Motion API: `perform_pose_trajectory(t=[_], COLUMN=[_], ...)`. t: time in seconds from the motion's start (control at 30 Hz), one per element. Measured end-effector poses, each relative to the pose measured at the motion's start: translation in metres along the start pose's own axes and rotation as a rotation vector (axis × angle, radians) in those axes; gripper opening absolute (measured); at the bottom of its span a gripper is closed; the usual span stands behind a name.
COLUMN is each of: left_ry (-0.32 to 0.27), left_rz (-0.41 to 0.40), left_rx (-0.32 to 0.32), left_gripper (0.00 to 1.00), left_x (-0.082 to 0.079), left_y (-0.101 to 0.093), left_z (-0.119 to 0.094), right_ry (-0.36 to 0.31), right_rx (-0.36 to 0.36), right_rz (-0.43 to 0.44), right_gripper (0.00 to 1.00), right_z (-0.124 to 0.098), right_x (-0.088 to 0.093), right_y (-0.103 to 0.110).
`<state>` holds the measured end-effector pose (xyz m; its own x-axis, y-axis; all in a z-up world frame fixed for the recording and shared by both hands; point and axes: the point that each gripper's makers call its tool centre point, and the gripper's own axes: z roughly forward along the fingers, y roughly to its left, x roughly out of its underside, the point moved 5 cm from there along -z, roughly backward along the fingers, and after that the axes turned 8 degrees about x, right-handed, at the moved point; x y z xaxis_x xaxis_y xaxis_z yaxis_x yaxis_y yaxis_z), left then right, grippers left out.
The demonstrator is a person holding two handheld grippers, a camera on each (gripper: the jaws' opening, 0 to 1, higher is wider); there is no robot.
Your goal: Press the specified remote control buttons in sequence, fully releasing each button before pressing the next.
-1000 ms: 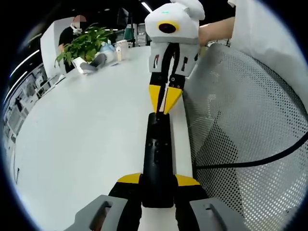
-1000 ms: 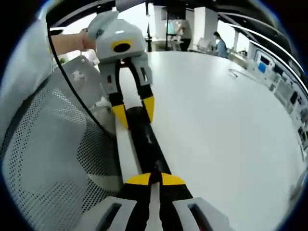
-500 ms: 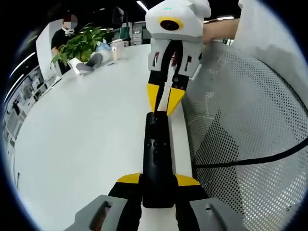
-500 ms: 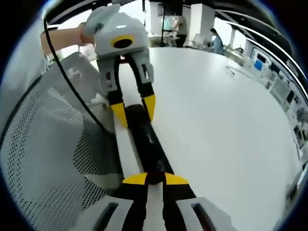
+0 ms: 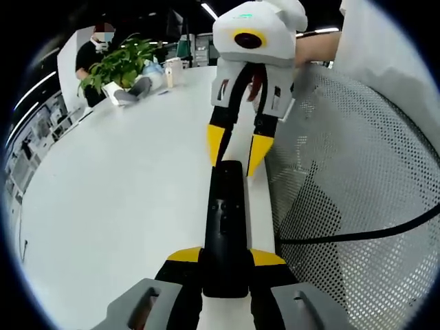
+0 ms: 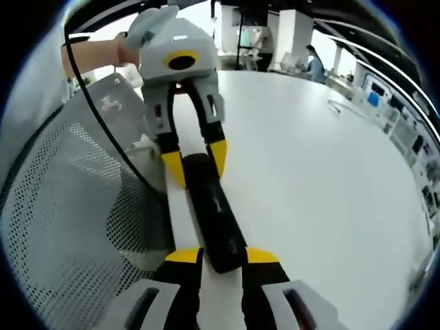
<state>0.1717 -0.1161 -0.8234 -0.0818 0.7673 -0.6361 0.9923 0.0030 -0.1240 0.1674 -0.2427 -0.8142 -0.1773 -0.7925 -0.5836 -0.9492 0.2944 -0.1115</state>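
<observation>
Remote (image 5: pixel 224 227) lies along the tabletop (image 5: pixel 124 199) edge, long axis running between the two grippers. Left gripper (image 5: pixel 225 258) holds its near end, fingers (image 5: pixel 184 255) clamped on both sides. Right gripper (image 6: pixel 215 256) sits at the far end with its fingers (image 6: pixel 182 256) parted, flanking the tip of the remote; can't tell whether they touch it. In the left gripper view the right gripper's yellow tips straddle that end, off the button face.

Doing the step well, my read:
- Keep the left clamp firm and the remote flat so a press doesn't rock it off the edge.
- A press likely needs the right fingers narrowed to a single point, then brought straight down on the target button.
- Lift fully off before going to the next one.
- Buttons read as small dark bumps mid-body; labels not legible.

Around:
- Mesh chair back (image 5: pixel 350 172) and a black cable (image 5: pixel 357 234) right beside the remote, on the edge side. Snag risk for either gripper.
- Plant (image 5: pixel 117 62) and cup (image 5: pixel 170 71) at the far side of the tabletop, well apart.
- People in the background, not in the way.
</observation>
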Motion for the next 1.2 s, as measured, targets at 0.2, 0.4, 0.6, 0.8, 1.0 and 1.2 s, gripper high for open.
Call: perform_pose_trajectory(t=[0.2,0.4,0.6,0.8,1.0,1.2], left_ry=[-0.006,-0.009,-0.005,-0.014,-0.03,0.005], left_rz=[-0.004,-0.008,-0.007,-0.01,-0.004,-0.09], left_rx=[-0.002,-0.004,-0.008,-0.013,-0.028,-0.101], left_gripper=[0.24,0.24,0.24,0.24,0.24,0.25], left_x=[0.001,0.0,0.0,0.0,0.0,0.006], left_y=[0.0,0.0,-0.001,-0.001,-0.001,-0.001], left_z=[0.0,0.001,0.001,0.0,0.0,-0.007], right_ry=[-0.01,-0.007,-0.003,-0.02,-0.017,-0.029], right_rx=[-0.045,-0.067,-0.065,-0.059,-0.066,-0.054], right_rz=[-0.02,-0.071,-0.171,-0.157,-0.145,-0.124], right_gripper=[0.23,0.23,0.22,0.21,0.21,0.21], right_z=[0.011,0.022,0.027,0.026,0.026,0.026], right_x=[-0.008,-0.016,-0.019,-0.018,-0.018,-0.018], right_y=[-0.001,0.003,0.006,0.006,0.005,0.004])
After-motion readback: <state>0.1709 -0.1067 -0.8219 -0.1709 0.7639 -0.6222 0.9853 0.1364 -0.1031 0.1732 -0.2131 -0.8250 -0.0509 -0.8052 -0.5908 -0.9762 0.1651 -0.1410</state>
